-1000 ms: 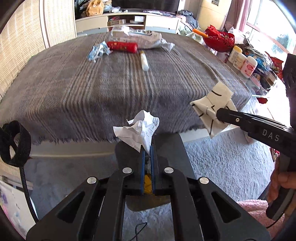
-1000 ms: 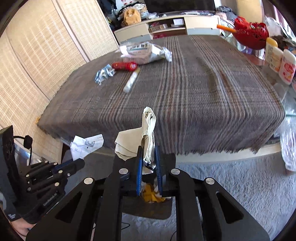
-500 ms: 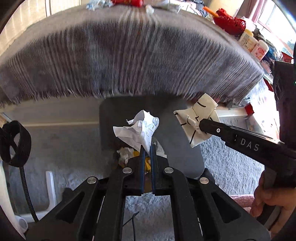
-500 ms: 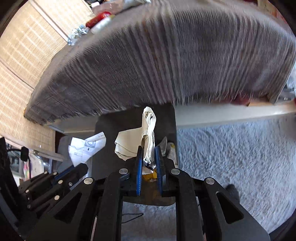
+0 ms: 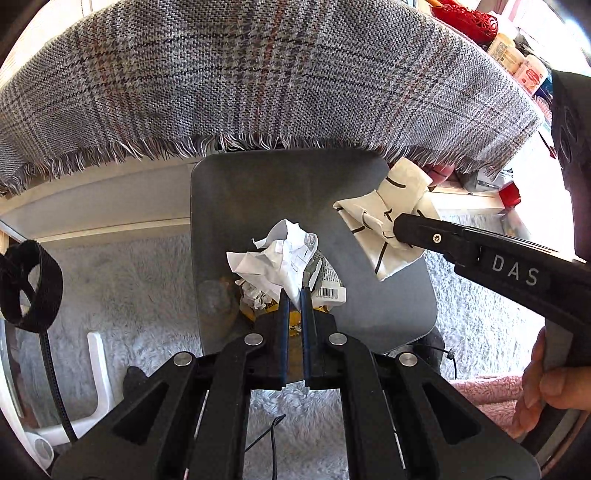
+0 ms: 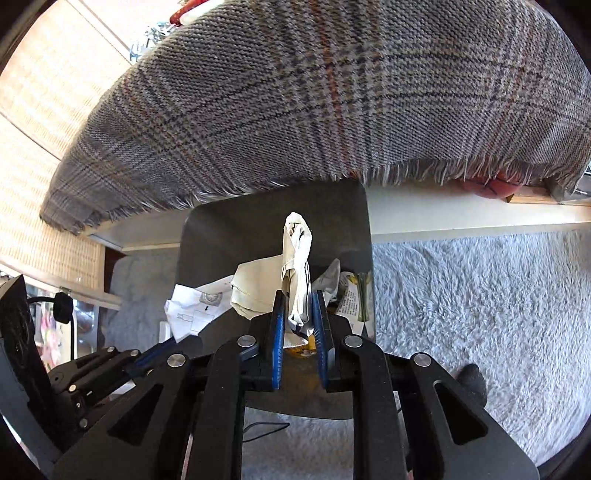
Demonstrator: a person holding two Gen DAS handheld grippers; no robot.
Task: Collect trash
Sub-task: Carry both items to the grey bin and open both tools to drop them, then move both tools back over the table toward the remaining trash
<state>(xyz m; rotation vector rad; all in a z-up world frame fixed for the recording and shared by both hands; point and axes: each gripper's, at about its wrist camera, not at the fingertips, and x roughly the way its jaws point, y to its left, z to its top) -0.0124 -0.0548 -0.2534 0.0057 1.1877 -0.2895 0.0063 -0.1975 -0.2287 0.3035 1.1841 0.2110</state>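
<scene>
Pinching crumpled white paper (image 5: 275, 258), left claw (image 5: 294, 295) overhangs matte grey bin (image 5: 258, 192).

Table (image 5: 110, 206) with pale edge was covered by grey plaid cloth (image 5: 258, 74), fringed hem hung over near side. Floor was covered by shaggy pale grey carpet (image 6: 480, 295). Woven cane-like panels (image 6: 44, 110) were seen at left in right wrist view, brightly lit. Red basket (image 5: 469, 18) and pale bottles (image 5: 517, 62) were seen at far right past table, in strong daylight. White plastic frame (image 5: 98, 369) stood on carpet at lower left.
</scene>
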